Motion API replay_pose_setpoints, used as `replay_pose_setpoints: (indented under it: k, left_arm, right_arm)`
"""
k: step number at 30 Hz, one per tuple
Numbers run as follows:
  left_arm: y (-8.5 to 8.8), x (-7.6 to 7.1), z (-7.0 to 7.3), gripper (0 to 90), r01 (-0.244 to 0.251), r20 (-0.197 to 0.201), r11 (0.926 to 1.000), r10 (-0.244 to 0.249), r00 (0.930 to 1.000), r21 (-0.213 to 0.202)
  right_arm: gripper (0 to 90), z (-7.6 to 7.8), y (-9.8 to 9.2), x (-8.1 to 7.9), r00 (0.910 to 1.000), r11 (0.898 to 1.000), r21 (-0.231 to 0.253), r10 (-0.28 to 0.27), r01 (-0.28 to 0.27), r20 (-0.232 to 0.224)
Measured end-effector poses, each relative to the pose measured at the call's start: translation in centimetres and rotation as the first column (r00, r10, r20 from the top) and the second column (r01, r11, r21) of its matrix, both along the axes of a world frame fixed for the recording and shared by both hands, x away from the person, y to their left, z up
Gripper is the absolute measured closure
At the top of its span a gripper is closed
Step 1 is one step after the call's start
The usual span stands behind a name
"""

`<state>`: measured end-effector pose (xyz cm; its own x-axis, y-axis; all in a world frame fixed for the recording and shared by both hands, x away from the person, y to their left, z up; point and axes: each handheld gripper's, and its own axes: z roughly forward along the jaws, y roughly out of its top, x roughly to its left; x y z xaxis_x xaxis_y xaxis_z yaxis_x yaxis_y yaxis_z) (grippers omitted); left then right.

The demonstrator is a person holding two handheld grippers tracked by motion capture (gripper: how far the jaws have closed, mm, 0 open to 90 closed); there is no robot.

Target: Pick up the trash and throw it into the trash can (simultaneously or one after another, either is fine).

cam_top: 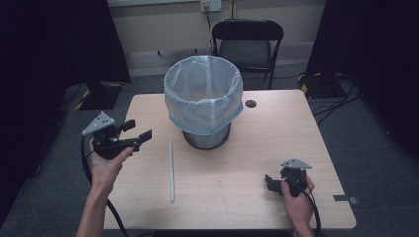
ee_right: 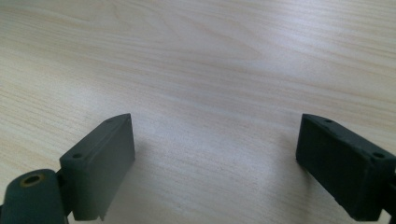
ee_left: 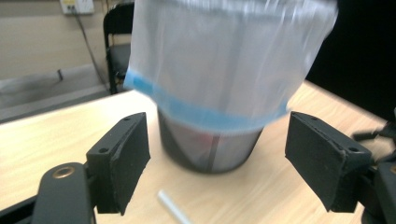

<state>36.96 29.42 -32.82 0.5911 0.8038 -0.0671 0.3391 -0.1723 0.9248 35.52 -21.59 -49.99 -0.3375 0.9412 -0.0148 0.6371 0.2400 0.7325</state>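
A metal mesh bin point(cam_top: 206, 137) lined with a translucent white bag point(cam_top: 203, 94) stands at the table's middle back. A thin white tube point(cam_top: 171, 172) lies lengthwise on the table, left of the bin. My left gripper point(cam_top: 137, 132) hovers at the left side, open, jaws pointing right toward the bin. In the left gripper view the bin point(ee_left: 208, 151) and the bag point(ee_left: 224, 60) rise between the wide jaws, and the tube's end point(ee_left: 172, 207) shows below. My right gripper point(cam_top: 270, 183) rests low at the front right, open, with bare wood point(ee_right: 210, 154) between its jaws.
The wooden table point(cam_top: 276, 133) has a round cable hole point(cam_top: 251, 103) behind the bin at right. A black folding chair point(cam_top: 247, 44) stands beyond the far edge. Dark curtains flank both sides. A small dark patch point(cam_top: 347, 198) sits at the front right corner.
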Motion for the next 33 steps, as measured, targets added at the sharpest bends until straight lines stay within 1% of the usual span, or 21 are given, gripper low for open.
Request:
replay_pose_setpoints:
  k: [1, 2, 3, 4, 5, 6, 7, 8, 9, 14, 19, 20, 22, 24, 25, 26, 27, 30, 31, 32, 33]
  left_arm:
    - [0.0, -0.1, -0.5, 21.7, 0.001, -0.011, 0.9999, -0.001, 0.9999, 0.012]
    - [0.1, -0.2, -1.0, 21.7, 0.003, -0.023, 0.9999, -0.002, 0.9997, 0.011]
    - [0.2, -0.2, -1.5, 21.7, 0.011, -0.038, 0.9999, -0.011, 0.9992, -0.005]
    - [0.2, -0.2, -1.5, 21.8, 0.011, -0.038, 0.9999, -0.011, 0.9992, -0.005]
    - [0.4, -0.4, -2.5, 22.1, 0.003, -0.054, 0.9999, -0.004, 0.9985, -0.015]
    - [0.5, -0.5, -3.0, 22.1, 0.001, -0.064, 1.0, -0.001, 0.998, -0.009]
    - [0.5, -0.5, -3.0, 22.1, 0.001, -0.064, 1.0, -0.001, 0.998, -0.009]
    - [0.3, -0.7, -4.0, 22.1, -0.01, -0.089, 0.9998, 0.011, 0.996, 0.015]
    - [0.3, -0.8, -4.3, 22.0, -0.004, -0.098, 0.9997, 0.007, 0.9952, 0.025]
    - [-0.4, -1.3, -6.5, 22.0, 0.018, -0.144, 0.9995, -0.014, 0.9895, 0.024]
    - [-0.9, -1.6, -8.6, 22.0, 0.035, -0.189, 0.9986, -0.027, 0.9816, 0.04]
    - [-0.9, -1.6, -8.6, 22.0, 0.035, -0.189, 0.9986, -0.027, 0.9816, 0.04]
    - [-1.4, -1.8, -9.8, 22.0, 0.043, -0.217, 0.9973, -0.03, 0.9758, 0.059]
    - [-1.8, -2.0, -10.7, 21.9, 0.039, -0.227, 0.996, -0.02, 0.9737, 0.08]
    - [-1.8, -2.0, -10.7, 21.9, 0.039, -0.227, 0.996, -0.02, 0.9737, 0.08]
    - [-2.1, -2.0, -11.7, 21.9, 0.05, -0.259, 0.9961, -0.029, 0.9655, 0.073]
    - [-2.3, -2.0, -12.2, 22.0, 0.059, -0.273, 0.9936, -0.031, 0.9614, 0.096]
    - [-2.9, -2.1, -13.3, 22.2, 0.085, -0.306, 0.9896, -0.045, 0.9509, 0.117]
    - [-2.9, -2.1, -13.3, 22.2, 0.085, -0.306, 0.9896, -0.045, 0.9509, 0.117]
    - [-3.1, -2.1, -13.8, 22.2, 0.088, -0.32, 0.9892, -0.046, 0.9462, 0.117]
    - [-3.5, -2.1, -14.4, 22.5, 0.1, -0.343, 0.9873, -0.052, 0.9381, 0.124]
  right_arm:
    - [10.7, 0.0, 0.0, 0.0, 1.0, 1.0, 0.0, 0.0, 0.0, 0.0]
    - [10.7, 0.0, 0.0, 0.0, 1.0, 1.0, 0.0, 0.0, 0.0, 0.0]
    - [10.7, 0.0, 0.0, 0.0, 1.0, 1.0, 0.0, 0.0, 0.0, 0.0]
    - [10.7, 0.0, 0.0, 0.0, 1.0, 1.0, 0.0, 0.0, 0.0, 0.0]
    - [10.7, 0.0, 0.0, 0.0, 1.0, 1.0, 0.0, 0.0, 0.0, 0.0]
    - [10.7, 0.0, 0.0, 0.0, 1.0, 1.0, 0.0, 0.0, 0.0, 0.0]
    - [10.7, 0.0, 0.0, 0.0, 1.0, 1.0, 0.0, 0.0, 0.0, 0.0]
    - [10.7, 0.0, 0.0, 0.0, 1.0, 1.0, 0.0, 0.0, 0.0, 0.0]
    - [10.7, 0.0, 0.0, 0.0, 1.0, 1.0, 0.0, 0.0, 0.0, 0.0]
    - [10.7, 0.0, 0.0, 0.0, 1.0, 1.0, 0.0, 0.0, 0.0, 0.0]
    - [10.7, 0.0, 0.0, 0.0, 1.0, 1.0, 0.0, 0.0, 0.0, 0.0]
    - [10.7, 0.0, 0.0, 0.0, 1.0, 1.0, 0.0, 0.0, 0.0, 0.0]
    - [10.7, 0.0, 0.0, 0.0, 1.0, 1.0, 0.0, 0.0, 0.0, 0.0]
    - [10.7, 0.0, 0.0, 0.0, 1.0, 1.0, 0.0, 0.0, 0.0, 0.0]
    - [10.7, 0.0, 0.0, 0.0, 1.0, 1.0, 0.0, 0.0, 0.0, 0.0]
    - [10.7, 0.0, 0.0, 0.0, 1.0, 1.0, 0.0, 0.0, 0.0, 0.0]
    - [10.7, 0.0, 0.0, 0.0, 1.0, 1.0, -0.001, 0.0, 0.0, 0.0]
    - [10.7, 0.0, 0.0, 0.0, 1.0, 1.0, -0.001, 0.0, 0.0, 0.0]
    - [10.7, 0.0, 0.0, 0.0, 1.0, 1.0, -0.001, 0.0, 0.0, 0.0]
    - [10.7, 0.0, 0.0, 0.0, 1.0, 1.0, -0.001, 0.0, 0.0, 0.0]
    - [10.7, 0.0, 0.0, 0.0, 1.0, 1.0, 0.0, 0.0, 0.0, 0.0]
